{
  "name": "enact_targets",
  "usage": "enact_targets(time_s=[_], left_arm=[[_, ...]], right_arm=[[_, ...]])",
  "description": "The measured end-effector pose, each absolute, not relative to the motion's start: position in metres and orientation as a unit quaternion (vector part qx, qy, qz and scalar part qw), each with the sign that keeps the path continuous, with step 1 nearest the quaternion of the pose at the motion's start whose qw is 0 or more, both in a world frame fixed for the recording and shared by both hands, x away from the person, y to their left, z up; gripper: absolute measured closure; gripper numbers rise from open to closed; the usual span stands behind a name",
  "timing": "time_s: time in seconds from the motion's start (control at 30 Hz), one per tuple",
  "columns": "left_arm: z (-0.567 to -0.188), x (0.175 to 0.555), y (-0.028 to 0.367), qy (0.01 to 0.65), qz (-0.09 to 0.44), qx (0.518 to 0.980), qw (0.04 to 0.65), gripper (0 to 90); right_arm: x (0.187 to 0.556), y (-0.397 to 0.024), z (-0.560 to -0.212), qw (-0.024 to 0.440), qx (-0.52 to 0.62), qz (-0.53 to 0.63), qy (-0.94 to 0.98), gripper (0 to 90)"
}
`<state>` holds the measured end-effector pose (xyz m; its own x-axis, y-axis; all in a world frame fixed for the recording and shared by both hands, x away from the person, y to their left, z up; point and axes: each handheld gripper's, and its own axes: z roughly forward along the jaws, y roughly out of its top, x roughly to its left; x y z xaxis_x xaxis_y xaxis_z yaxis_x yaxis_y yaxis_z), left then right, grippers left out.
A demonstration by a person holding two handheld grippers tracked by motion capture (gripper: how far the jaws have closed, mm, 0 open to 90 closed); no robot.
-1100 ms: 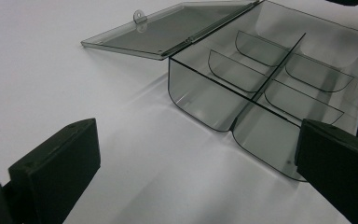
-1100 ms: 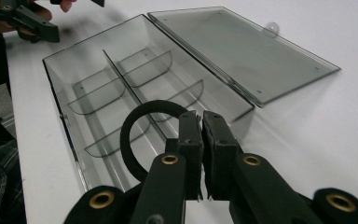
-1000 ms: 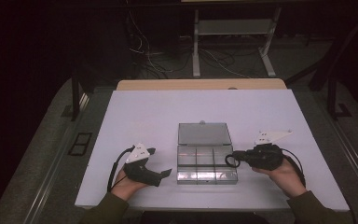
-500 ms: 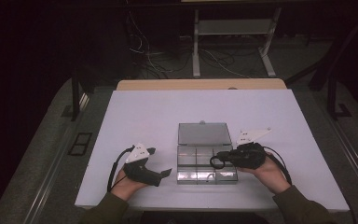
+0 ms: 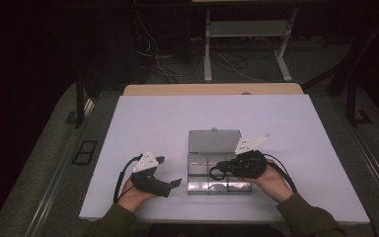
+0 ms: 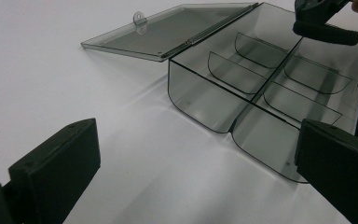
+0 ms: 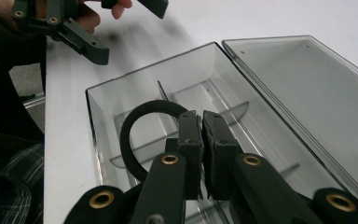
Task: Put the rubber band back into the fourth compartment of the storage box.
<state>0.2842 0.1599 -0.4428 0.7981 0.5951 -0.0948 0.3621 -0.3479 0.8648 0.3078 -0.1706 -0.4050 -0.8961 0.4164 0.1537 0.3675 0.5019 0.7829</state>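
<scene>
In the high view, your right gripper [image 5: 216, 173] sits over the open clear box [image 5: 212, 186] at lower centre of the frame, a black ring [image 5: 217, 173] at its tip, while your left gripper [image 5: 168, 174] rests on the white table [image 5: 143, 123] left of the box. The left gripper view adds that its jaws stand wide apart and empty, with the box's divided compartments at upper right. The right gripper view shows, at lower centre, the jaws pinched together on the ring above the compartments.

Open box [image 5: 218, 170] on table [image 5: 143, 123], lid [image 5: 213, 141] behind.
</scene>
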Motion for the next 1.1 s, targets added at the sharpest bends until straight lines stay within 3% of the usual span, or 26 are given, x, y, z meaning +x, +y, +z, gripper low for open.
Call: enact_targets(time_s=[1.1], left_arm=[[-0.442,0.284,0.160,0.292,0.119,0.814,0.488,0.0]], right_arm=[[0.314,-0.112,-0.421,0.013,0.164,0.396,0.903,84.6]])
